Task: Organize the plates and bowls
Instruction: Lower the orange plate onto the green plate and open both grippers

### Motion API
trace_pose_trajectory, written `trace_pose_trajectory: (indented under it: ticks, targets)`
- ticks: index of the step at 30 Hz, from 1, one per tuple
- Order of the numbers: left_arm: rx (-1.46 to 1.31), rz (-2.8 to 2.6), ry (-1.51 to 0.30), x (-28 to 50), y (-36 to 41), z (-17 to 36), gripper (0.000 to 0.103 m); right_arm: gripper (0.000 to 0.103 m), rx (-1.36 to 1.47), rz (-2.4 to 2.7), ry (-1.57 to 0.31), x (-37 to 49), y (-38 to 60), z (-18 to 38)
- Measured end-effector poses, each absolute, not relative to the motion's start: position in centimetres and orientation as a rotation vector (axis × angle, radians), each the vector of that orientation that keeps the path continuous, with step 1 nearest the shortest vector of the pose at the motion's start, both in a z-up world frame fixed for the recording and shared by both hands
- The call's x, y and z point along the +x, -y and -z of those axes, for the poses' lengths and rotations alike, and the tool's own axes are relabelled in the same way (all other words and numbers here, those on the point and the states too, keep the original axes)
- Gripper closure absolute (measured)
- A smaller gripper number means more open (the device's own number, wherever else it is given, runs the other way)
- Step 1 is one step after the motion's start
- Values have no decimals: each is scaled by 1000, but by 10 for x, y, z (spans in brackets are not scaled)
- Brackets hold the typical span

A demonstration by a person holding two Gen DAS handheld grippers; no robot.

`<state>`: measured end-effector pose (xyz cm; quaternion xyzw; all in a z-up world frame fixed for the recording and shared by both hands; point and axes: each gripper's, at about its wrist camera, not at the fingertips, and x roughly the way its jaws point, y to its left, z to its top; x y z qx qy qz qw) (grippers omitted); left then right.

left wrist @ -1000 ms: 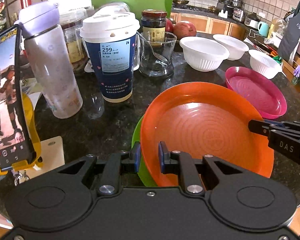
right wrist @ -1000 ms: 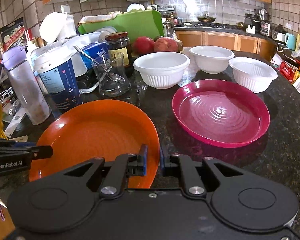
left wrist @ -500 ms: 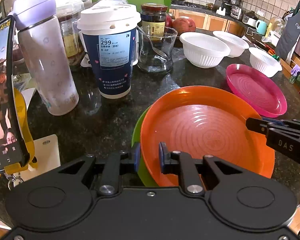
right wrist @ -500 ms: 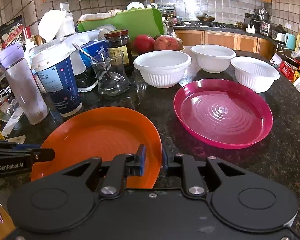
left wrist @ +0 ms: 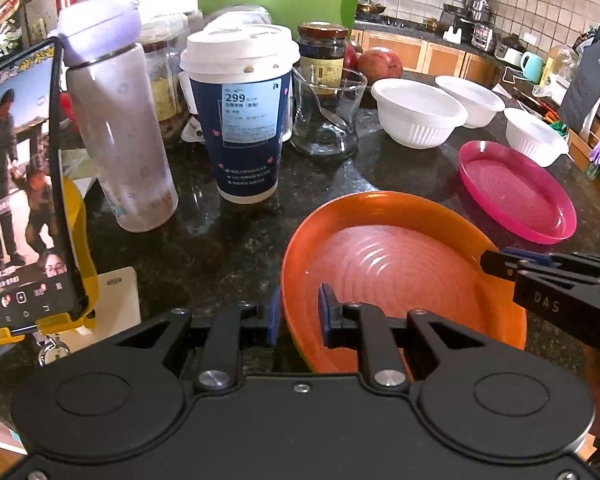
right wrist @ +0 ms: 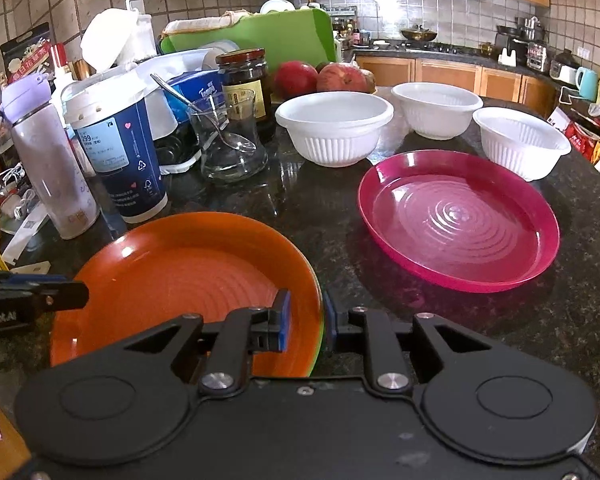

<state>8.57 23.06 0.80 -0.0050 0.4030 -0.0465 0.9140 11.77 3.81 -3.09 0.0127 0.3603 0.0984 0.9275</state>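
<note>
An orange plate (left wrist: 400,268) sits on a green plate whose edge barely shows (right wrist: 319,344). My left gripper (left wrist: 298,314) is shut on the left rim of the stacked plates. My right gripper (right wrist: 306,318) is shut on their right rim; it also shows in the left wrist view (left wrist: 540,280). The stack looks tilted, raised at the near side. A pink plate (right wrist: 460,220) lies flat to the right. Three white bowls (right wrist: 334,128), (right wrist: 436,114), (right wrist: 520,142) stand behind it.
A blue paper cup (left wrist: 246,120), a lilac bottle (left wrist: 118,136), a glass jug with a spoon (left wrist: 326,114), a dark jar (right wrist: 244,80) and apples (right wrist: 320,76) crowd the dark granite counter (right wrist: 300,200) at the left and back. A phone on a stand (left wrist: 20,184) is at far left.
Both grippers have drawn back toward the near edge with the plate stack. The green plate, earlier showing at the left, is now almost hidden under the orange one.
</note>
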Motion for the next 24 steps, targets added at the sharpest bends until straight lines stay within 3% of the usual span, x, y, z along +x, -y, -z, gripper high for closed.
trace_pose_trajectory:
  ticks: [24]
  targets:
    - [13,163,-834,73,-214,-7,70,82,59,-175,-679,88,-31,15]
